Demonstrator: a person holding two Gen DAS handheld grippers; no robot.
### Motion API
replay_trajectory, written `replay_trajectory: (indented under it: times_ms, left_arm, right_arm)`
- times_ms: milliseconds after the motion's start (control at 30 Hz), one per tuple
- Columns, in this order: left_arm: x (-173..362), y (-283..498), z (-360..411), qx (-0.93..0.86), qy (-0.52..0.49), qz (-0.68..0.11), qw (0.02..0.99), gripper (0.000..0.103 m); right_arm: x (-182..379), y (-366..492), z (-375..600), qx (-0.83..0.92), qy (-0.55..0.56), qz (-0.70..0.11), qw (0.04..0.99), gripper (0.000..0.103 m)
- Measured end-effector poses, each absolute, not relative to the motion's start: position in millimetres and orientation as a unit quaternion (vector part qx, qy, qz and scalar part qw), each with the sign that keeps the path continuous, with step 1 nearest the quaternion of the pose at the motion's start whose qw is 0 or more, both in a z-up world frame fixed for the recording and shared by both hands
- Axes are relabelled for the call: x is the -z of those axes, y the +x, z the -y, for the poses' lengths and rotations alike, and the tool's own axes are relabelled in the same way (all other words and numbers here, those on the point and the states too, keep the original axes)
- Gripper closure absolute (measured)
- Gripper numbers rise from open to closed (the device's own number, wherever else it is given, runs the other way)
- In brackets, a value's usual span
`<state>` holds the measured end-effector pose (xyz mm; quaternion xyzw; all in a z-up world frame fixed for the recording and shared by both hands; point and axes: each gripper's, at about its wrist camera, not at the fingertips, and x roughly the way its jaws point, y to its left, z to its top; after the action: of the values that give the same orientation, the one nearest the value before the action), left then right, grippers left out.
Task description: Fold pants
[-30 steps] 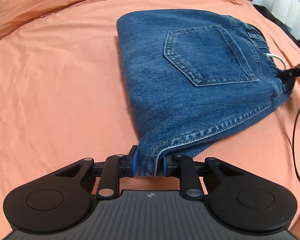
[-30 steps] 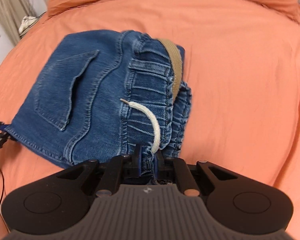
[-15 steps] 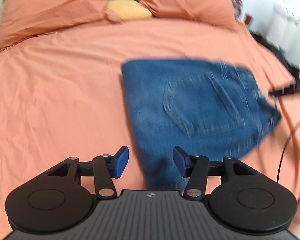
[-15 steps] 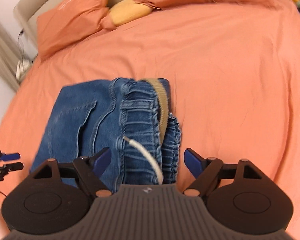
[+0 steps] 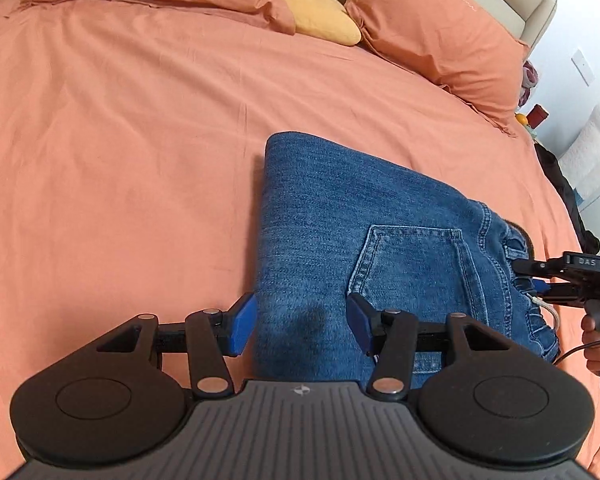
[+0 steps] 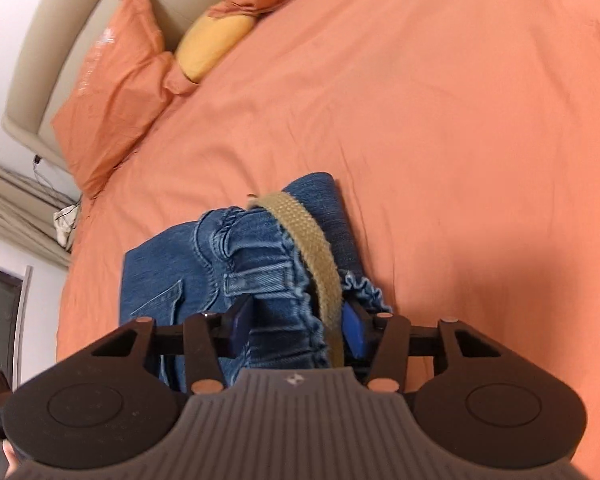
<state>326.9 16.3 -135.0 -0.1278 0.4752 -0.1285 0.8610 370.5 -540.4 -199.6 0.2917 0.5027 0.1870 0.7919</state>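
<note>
On an orange bedsheet [image 5: 120,140], a pair of folded blue jeans [image 5: 340,220] lies toward the near right of the bed, back pocket [image 5: 412,268] up. At the left, the left gripper [image 5: 302,324] hangs over the jeans' near left corner with its blue pads [image 5: 242,322] spread wide; the denim edge sits between them, and neither pad presses on the cloth. Moving right, the jeans' gathered elastic waistband [image 6: 268,256] faces the right side, where the right gripper [image 6: 296,330] straddles it. Its jaws are closing, with the bunched waistband and a tan webbing belt [image 6: 308,236] between the pads; in the right wrist view the pads sit just beside the fabric, and whether they press it cannot be told. In the left wrist view a hand [image 5: 598,340] holds that gripper's handle at the far right edge, its tips at the waistband. Two orange pillows [image 5: 440,28] and a yellow cushion [image 5: 320,16] rest at the far end against a beige headboard [image 6: 60,40].
</note>
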Motion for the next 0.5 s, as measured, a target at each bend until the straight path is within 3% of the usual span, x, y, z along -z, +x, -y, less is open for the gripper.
replay_trajectory:
  times_ms: [33,133,300,400,500]
  left_arm:
    - [134.8,327.2,-16.3,0.129,-0.129,-0.474,0.861,0.043]
    - [133.1,329.6,-17.2,0.135,-0.127,-0.464,0.866,0.045]
    - [133.1,337.0,-22.5,0.149,-0.141,-0.456,0.866,0.053]
    - [134.7,340.4,-20.7,0.144,-0.142,-0.452,0.869,0.053]
    - [140.3,346.1,-22.3,0.129,-0.153,-0.452,0.869,0.042]
  right_arm:
    - [198.5,372.2,538.4,-0.184,0.293,-0.499,0.795,0.083]
    - [172.0,367.7,521.6,-0.215,0.235,-0.469,0.824,0.091]
    - [118.4,355.5,515.4,-0.302,0.218,-0.386,0.844,0.094]
    - [131.2,366.1,518.4,-0.259,0.208,-0.418,0.845,0.094]
    - [164.5,372.9,520.7,-0.213,0.198,-0.465,0.836,0.094]
